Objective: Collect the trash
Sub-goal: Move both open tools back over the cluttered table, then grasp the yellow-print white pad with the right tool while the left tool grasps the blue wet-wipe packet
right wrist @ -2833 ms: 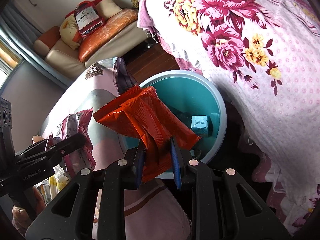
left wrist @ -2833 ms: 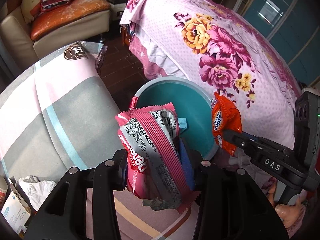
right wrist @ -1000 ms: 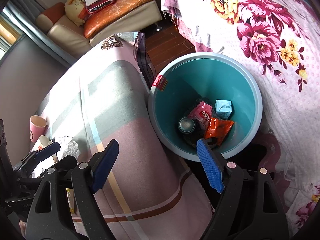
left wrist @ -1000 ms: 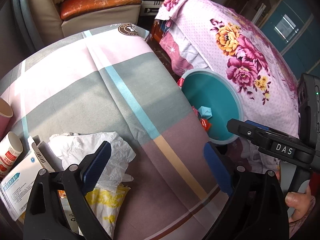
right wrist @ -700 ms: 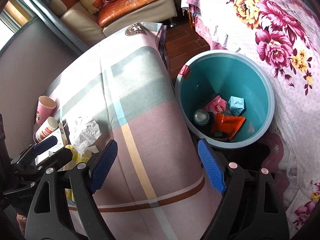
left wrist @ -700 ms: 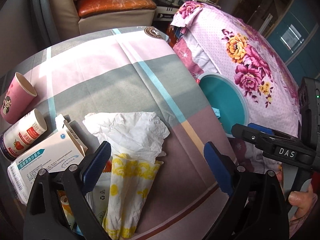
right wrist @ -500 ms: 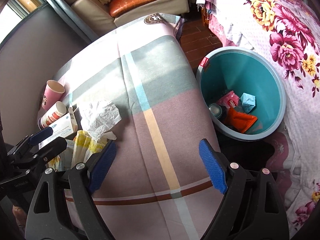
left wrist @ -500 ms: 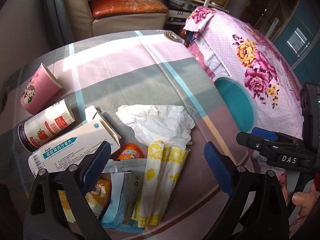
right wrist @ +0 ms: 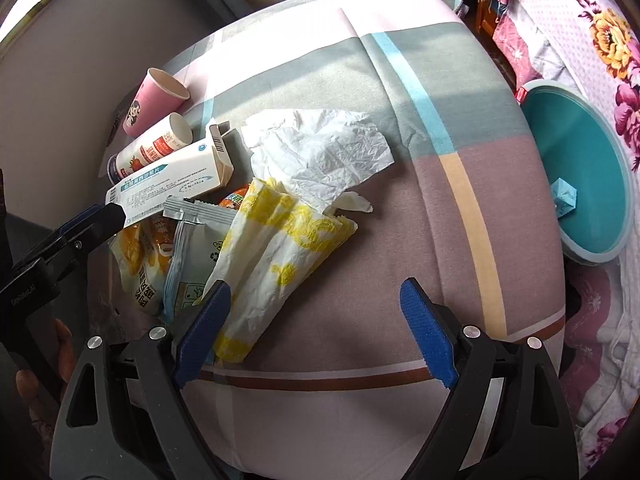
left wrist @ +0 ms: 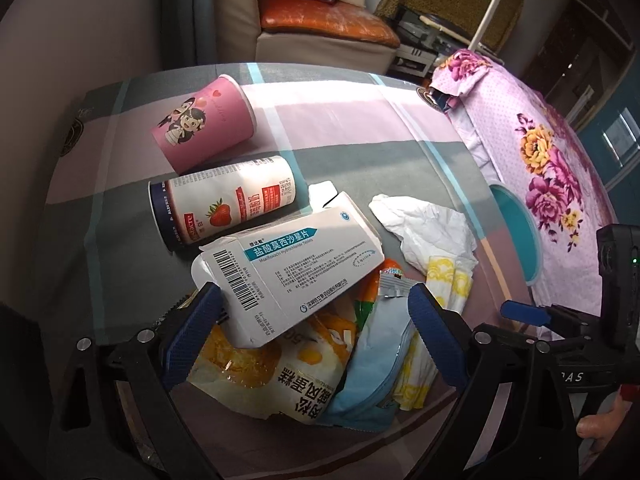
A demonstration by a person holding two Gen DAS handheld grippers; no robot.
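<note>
A heap of trash lies on the checked tablecloth point(right wrist: 460, 112): a white medicine box point(left wrist: 296, 268), a strawberry-print tube point(left wrist: 224, 204), a pink paper cup point(left wrist: 204, 128), a crumpled white tissue point(right wrist: 316, 152), a yellow-patterned napkin point(right wrist: 276, 256) and snack wrappers point(left wrist: 296, 376). My left gripper point(left wrist: 312, 332) hangs open over the medicine box and wrappers, holding nothing. My right gripper point(right wrist: 316, 332) is open above the napkin's near end and bare cloth, also holding nothing. The teal bin point(right wrist: 580, 168) stands at the table's right edge with a small blue carton point(right wrist: 562, 196) inside.
A bed with a pink floral cover point(left wrist: 552, 160) lies beyond the bin. A beige sofa with an orange cushion point(left wrist: 324, 24) stands behind the table. A grey wall point(left wrist: 80, 40) runs along the table's left side. A hand point(left wrist: 596, 428) grips the right gripper's handle.
Both grippers dropped their wrappers into the bin, then swung left, away from it, across the table. They now hang open over the trash heap.
</note>
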